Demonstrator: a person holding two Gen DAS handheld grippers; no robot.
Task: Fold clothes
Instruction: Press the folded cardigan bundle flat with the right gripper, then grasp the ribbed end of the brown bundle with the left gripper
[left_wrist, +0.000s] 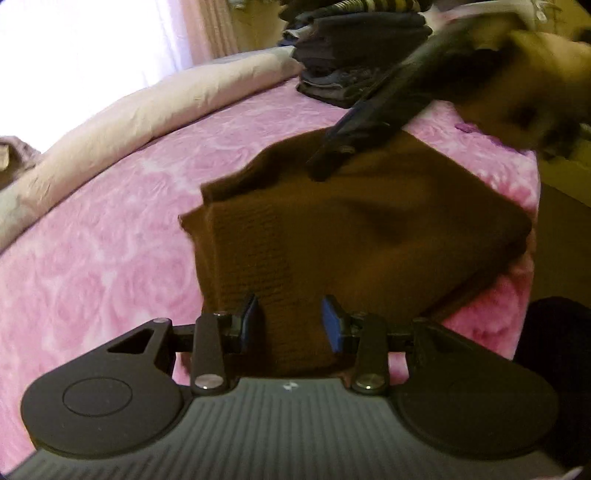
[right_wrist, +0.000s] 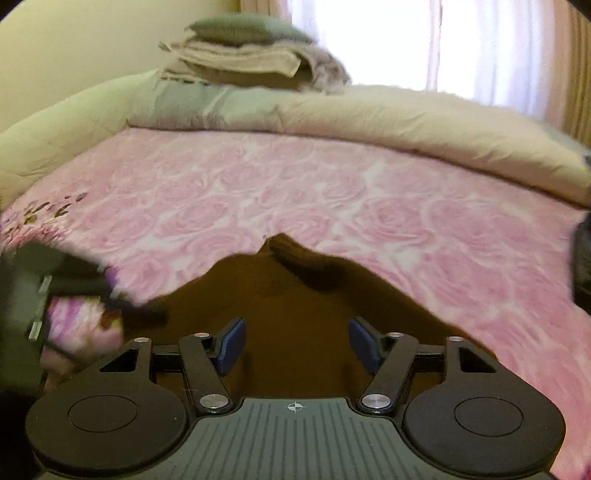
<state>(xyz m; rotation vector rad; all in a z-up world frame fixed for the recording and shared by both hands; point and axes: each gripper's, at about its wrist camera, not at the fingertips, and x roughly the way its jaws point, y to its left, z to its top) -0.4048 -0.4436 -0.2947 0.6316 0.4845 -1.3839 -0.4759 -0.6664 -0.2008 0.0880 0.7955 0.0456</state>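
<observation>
The brown knit garment (left_wrist: 332, 236) is lying partly folded on the pink rose bedspread (left_wrist: 110, 236). The left gripper (left_wrist: 291, 325) is hanging over its near edge, jaws parted, grasping nothing. The right gripper (right_wrist: 295, 343) is hovering released above the cloth too.
</observation>
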